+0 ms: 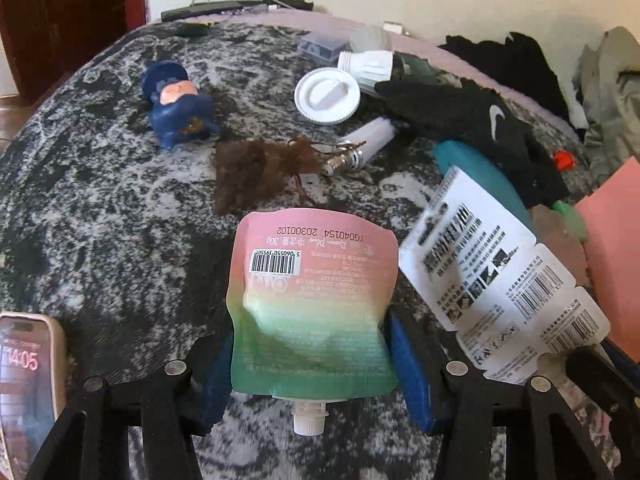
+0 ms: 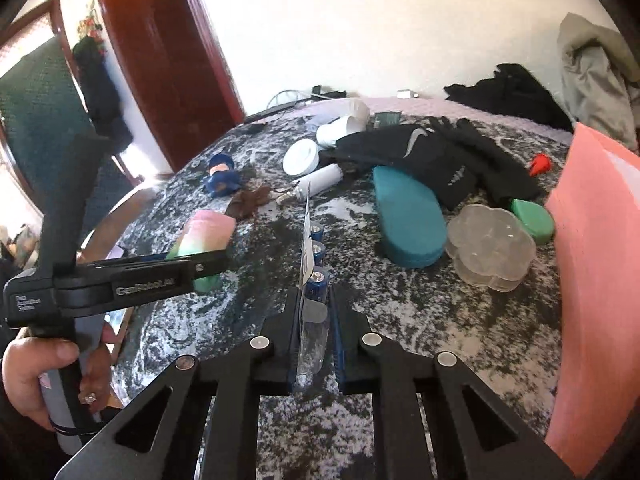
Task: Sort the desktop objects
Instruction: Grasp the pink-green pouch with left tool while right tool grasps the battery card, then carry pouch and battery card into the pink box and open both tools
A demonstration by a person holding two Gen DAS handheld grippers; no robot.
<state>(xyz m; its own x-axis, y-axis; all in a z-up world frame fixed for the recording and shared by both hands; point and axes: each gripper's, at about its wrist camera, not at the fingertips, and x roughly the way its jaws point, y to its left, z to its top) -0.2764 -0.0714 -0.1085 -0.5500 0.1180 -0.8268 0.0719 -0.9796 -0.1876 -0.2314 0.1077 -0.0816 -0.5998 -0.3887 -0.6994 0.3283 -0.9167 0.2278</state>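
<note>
My left gripper (image 1: 312, 360) is shut on a pink-and-green spout pouch (image 1: 312, 304), cap toward the camera, held over the black-and-white mottled cloth (image 1: 100, 200). It also shows in the right wrist view (image 2: 206, 236), held by the left gripper (image 2: 200, 268). My right gripper (image 2: 316, 316) is shut on a battery blister pack (image 2: 314, 264), held edge-on with blue batteries showing. The pack's white printed card back (image 1: 492, 280) shows in the left wrist view, just right of the pouch.
On the cloth: a blue figurine (image 1: 176, 104), brown drawstring bag (image 1: 256, 172), white lid (image 1: 327, 96), white bulb (image 1: 366, 66), tube (image 1: 360, 144), black gloves (image 1: 472, 120), teal case (image 2: 408, 216), clear flower box (image 2: 490, 252), green case (image 2: 534, 220), pink box (image 2: 596, 280). A phone (image 1: 24, 380) is at the left.
</note>
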